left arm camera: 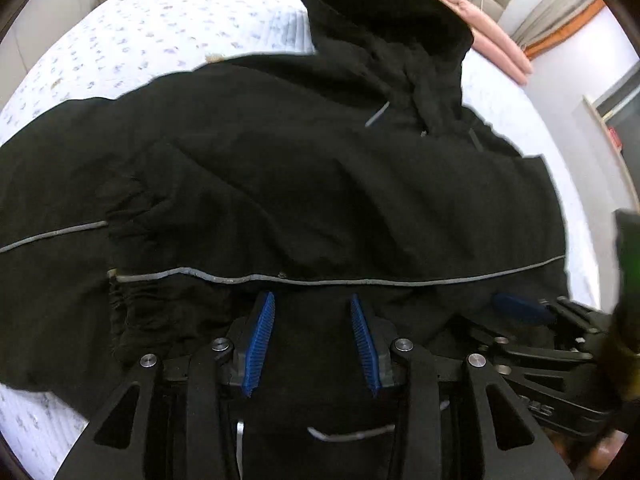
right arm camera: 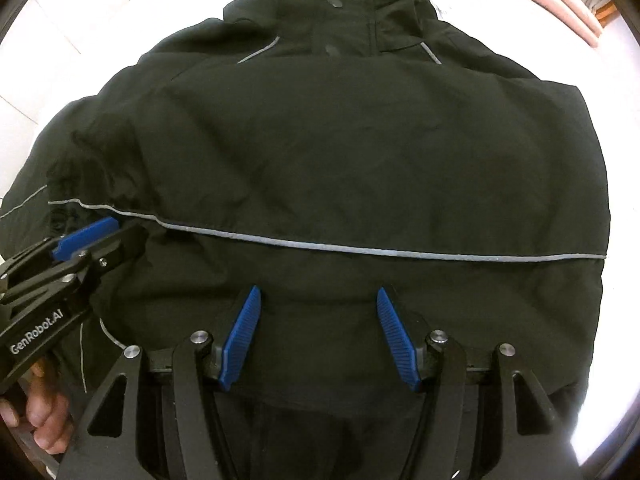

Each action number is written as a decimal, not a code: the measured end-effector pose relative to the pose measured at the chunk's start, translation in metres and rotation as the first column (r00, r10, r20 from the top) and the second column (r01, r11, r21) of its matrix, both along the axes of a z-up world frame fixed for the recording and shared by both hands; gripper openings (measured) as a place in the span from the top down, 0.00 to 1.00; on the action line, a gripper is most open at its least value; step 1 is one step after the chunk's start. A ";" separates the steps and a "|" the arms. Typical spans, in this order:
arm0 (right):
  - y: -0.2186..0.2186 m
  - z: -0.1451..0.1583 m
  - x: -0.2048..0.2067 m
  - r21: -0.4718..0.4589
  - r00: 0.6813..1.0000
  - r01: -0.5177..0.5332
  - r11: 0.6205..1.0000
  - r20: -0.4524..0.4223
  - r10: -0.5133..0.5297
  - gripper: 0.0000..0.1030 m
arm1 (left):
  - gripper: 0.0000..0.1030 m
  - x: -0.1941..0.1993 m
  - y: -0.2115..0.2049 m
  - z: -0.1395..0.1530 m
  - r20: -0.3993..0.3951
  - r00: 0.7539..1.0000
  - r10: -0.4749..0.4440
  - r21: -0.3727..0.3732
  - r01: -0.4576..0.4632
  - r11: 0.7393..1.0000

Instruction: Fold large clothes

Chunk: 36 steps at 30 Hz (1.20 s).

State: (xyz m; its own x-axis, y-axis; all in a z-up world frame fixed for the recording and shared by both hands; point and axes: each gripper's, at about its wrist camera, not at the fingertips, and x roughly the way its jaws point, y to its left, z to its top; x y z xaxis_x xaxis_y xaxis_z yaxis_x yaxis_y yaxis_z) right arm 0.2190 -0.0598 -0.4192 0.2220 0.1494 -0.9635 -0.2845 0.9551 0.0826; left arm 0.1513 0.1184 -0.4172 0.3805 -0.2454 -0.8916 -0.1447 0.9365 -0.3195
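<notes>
Left gripper (left arm camera: 313, 342) sits low over the jacket's bottom edge, jaws apart, blue pads clear of the cloth, nothing held. Right gripper (right arm camera: 318, 338) is the same: jaws wider apart, empty, hovering over the hem on the other side. Black jacket (right arm camera: 360, 152) lies flat on the white bed (left arm camera: 168, 24), front up, hood (left arm camera: 384, 12) far from both, long axis running straight away from the grippers. Both are about equally near the hem, side by side across the width, so the next fold likely goes hem toward hood
</notes>
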 end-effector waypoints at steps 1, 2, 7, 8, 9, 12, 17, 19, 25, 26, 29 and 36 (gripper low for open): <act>-0.001 0.001 -0.001 0.000 1.000 -0.001 1.000 -0.002 0.001 0.37 | 0.61 -0.005 0.006 0.007 0.011 1.000 0.021 -0.015 -0.021 1.000; -0.002 0.001 -0.001 0.002 1.000 -0.002 1.000 -0.006 0.002 0.37 | 0.60 -0.014 0.020 0.018 0.027 0.998 0.059 -0.031 -0.059 0.998; 0.005 -0.004 0.009 -0.012 1.000 -0.003 1.000 -0.026 0.003 0.37 | 0.60 -0.071 0.113 0.061 0.070 0.945 0.319 0.005 -0.320 0.947; 0.009 -0.005 0.011 -0.017 1.000 -0.005 1.000 -0.027 0.004 0.37 | 0.60 -0.085 0.139 0.065 0.072 0.921 0.384 0.019 -0.386 0.922; 0.011 -0.006 0.012 -0.021 1.000 -0.007 1.000 -0.027 0.006 0.36 | 0.60 -0.102 0.170 0.067 0.072 0.887 0.457 0.037 -0.460 0.887; 0.019 -0.007 0.014 -0.035 1.000 -0.016 0.999 -0.023 0.015 0.35 | 0.60 -0.153 0.260 0.065 0.057 0.755 0.653 0.027 -0.655 0.755; 0.027 -0.009 0.011 -0.051 0.999 -0.030 0.998 -0.023 0.029 0.32 | 0.60 -0.217 0.380 0.040 0.050 0.551 0.833 -0.096 -0.827 0.553; 0.028 -0.011 0.012 -0.057 0.999 -0.032 0.998 -0.027 0.031 0.30 | 0.60 -0.218 0.399 0.025 0.032 0.524 0.851 -0.104 -0.845 0.525; 0.028 -0.013 0.019 -0.076 0.999 -0.028 0.997 -0.034 0.025 0.26 | 0.60 -0.215 0.432 -0.011 -0.036 0.507 0.861 -0.112 -0.858 0.501; 0.029 -0.013 0.020 -0.080 0.999 -0.029 0.996 -0.033 0.026 0.26 | 0.60 -0.215 0.434 -0.012 -0.035 0.514 0.857 -0.120 -0.853 0.507; 0.031 -0.014 0.022 -0.087 0.999 -0.032 0.996 -0.030 0.029 0.26 | 0.55 -0.207 0.437 -0.019 -0.035 0.528 0.849 -0.128 -0.845 0.520; 0.033 -0.015 0.018 -0.092 0.999 -0.030 0.995 -0.024 0.027 0.25 | 0.86 -0.204 0.433 -0.012 0.042 0.555 0.831 -0.102 -0.825 0.556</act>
State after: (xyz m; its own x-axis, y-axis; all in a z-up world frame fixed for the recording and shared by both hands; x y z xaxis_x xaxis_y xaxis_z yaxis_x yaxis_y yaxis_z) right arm 0.2370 -0.0272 -0.4346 0.1972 0.0656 -0.9782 -0.3108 0.9505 0.0011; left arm -0.0526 0.5511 -0.4292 0.5103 0.1598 -0.8450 -0.8179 0.3938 -0.4195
